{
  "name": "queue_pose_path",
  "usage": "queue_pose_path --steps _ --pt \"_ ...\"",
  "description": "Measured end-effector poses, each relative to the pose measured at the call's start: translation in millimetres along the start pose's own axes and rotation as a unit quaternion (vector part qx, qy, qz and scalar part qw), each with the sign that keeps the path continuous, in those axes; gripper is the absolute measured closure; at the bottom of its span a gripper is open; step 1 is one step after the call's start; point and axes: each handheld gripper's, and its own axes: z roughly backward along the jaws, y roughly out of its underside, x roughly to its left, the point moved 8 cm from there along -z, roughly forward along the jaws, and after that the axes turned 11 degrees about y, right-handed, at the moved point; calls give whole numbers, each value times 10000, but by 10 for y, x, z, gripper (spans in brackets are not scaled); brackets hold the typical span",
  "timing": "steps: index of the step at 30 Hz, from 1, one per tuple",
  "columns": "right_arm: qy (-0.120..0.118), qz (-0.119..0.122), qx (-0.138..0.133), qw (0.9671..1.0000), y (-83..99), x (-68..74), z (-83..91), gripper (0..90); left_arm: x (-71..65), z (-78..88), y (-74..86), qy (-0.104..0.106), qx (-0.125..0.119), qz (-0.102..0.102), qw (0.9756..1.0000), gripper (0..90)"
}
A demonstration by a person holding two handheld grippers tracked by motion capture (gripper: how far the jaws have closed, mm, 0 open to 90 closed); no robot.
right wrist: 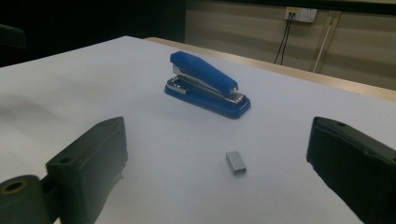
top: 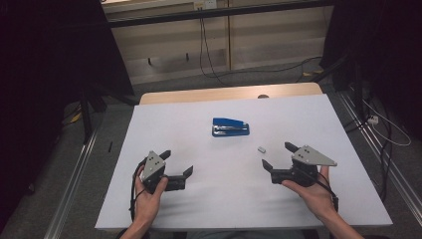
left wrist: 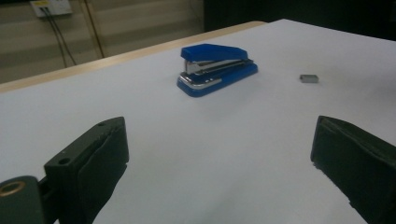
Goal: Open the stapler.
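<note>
A person's hands hold two tools low over a white tabletop [top: 164,129], seen from above. The left tool [top: 178,163] sits near the front left of the sheet, its black jaws spread wide with nothing between them, pointing toward the middle of the tabletop. The right tool [top: 278,155] sits opposite at the front right, its jaws likewise spread and holding nothing.

A blue stapler [top: 230,127] lies closed and flat near the centre of the tabletop, farther from the person than both tools and roughly midway between them. A small grey block of staples [top: 262,149] lies on the sheet in front and to the right of the stapler, apart from it and just beyond the right tool's jaws.

In the right gripper view, the staples [right wrist: 235,162] rest on the bare sheet between the lines of the two jaws but ahead of them, touching neither, with the stapler [right wrist: 205,86] farther back. In the left gripper view, the stapler [left wrist: 216,67] stands well ahead of the open jaws, the staples [left wrist: 308,78] off to its right.

Beyond the far wooden edge of the tabletop, dark cables [top: 209,59] hang against a pale wall.
</note>
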Motion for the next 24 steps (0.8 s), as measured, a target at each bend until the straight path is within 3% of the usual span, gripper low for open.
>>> queue_pose_path --steps 5,6,11,13,14,24 --pt "44 -31 -1 10000 -83 -4 -65 58 62 -80 -66 -302 10 -208 9993 76" --pt "20 -38 -11 10000 -97 -1 -83 58 48 -125 -87 -202 49 -116 9997 76" --pt "-88 56 1 9999 -138 54 -220 66 12 -205 -134 -171 -7 -190 9997 49" --pt "-158 76 16 9998 -151 93 -275 88 -21 -222 -145 12 -158 -56 9999 35" --pt "-232 17 13 9997 -159 119 -300 87 -44 -263 -138 60 -128 -111 9998 38" --pt "-259 175 -164 9994 -249 228 -512 83 60 -431 -201 30 -260 -270 9993 43"
